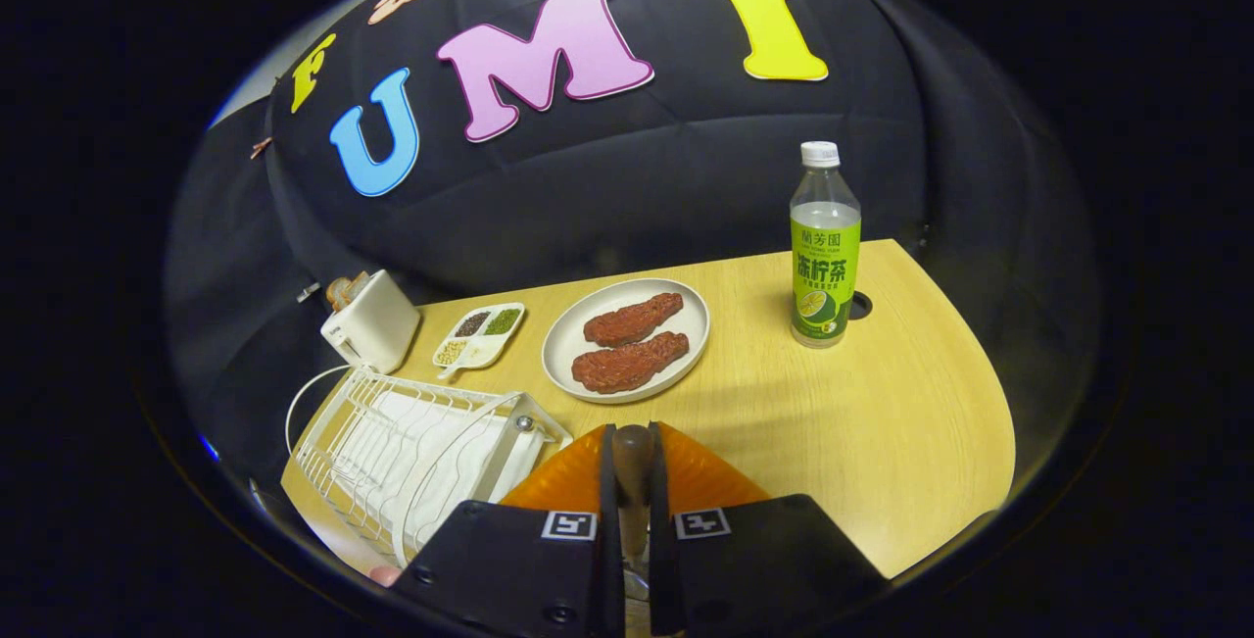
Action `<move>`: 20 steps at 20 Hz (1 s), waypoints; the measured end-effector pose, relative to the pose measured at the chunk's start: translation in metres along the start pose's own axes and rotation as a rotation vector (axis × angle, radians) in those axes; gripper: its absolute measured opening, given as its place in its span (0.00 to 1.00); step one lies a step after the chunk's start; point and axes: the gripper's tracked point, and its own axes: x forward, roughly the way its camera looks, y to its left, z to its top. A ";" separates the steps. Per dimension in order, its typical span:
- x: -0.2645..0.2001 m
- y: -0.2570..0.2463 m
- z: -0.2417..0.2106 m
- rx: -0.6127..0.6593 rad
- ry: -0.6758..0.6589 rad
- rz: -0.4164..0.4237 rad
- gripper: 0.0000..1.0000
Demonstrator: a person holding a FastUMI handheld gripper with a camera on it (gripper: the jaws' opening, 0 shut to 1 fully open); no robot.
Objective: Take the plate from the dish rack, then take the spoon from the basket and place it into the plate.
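Watching from beside the booth, I saw the gripper point(633, 437) with its two fingers drawn in narrow, both pressing on a rounded brown wooden handle point(633, 469) that I took to be the spoon's. The bowl end was hidden below the fingers, so I could not tell how much of the spoon was clear of the orange basket point(707, 476), whose ribbed sides rose on either side of the fingers.

The plate point(566, 344) lay flat on the wooden table point(882, 403), just ahead of the fingers and beyond the basket, well clear of the white dish rack point(392, 442) off to the left. Two reddish-brown meat pieces point(632, 342) sat across its middle, leaving bare rim on the near and left sides.

By my reckoning the plate part was done and the spoon was the step in hand. To do it well, the hold should be kept firm, since a round handle can swivel between flat pads. The spoon wanted lifting straight up until the bowl cleared the basket's edge, then carrying forward low and level. It would be best laid on the bare near part of the plate, not atop the meat, and released only once it rested. The green-labelled bottle point(825, 256) stood well off to the right, out of the path.
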 end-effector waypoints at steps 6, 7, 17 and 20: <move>-0.026 0.018 0.007 -0.134 -0.029 -0.034 0.12; -0.032 0.020 0.012 -0.137 -0.039 -0.046 0.12; -0.142 0.058 0.076 -0.118 -0.165 -0.173 0.12; -0.178 0.078 0.074 -0.093 -0.180 -0.178 0.12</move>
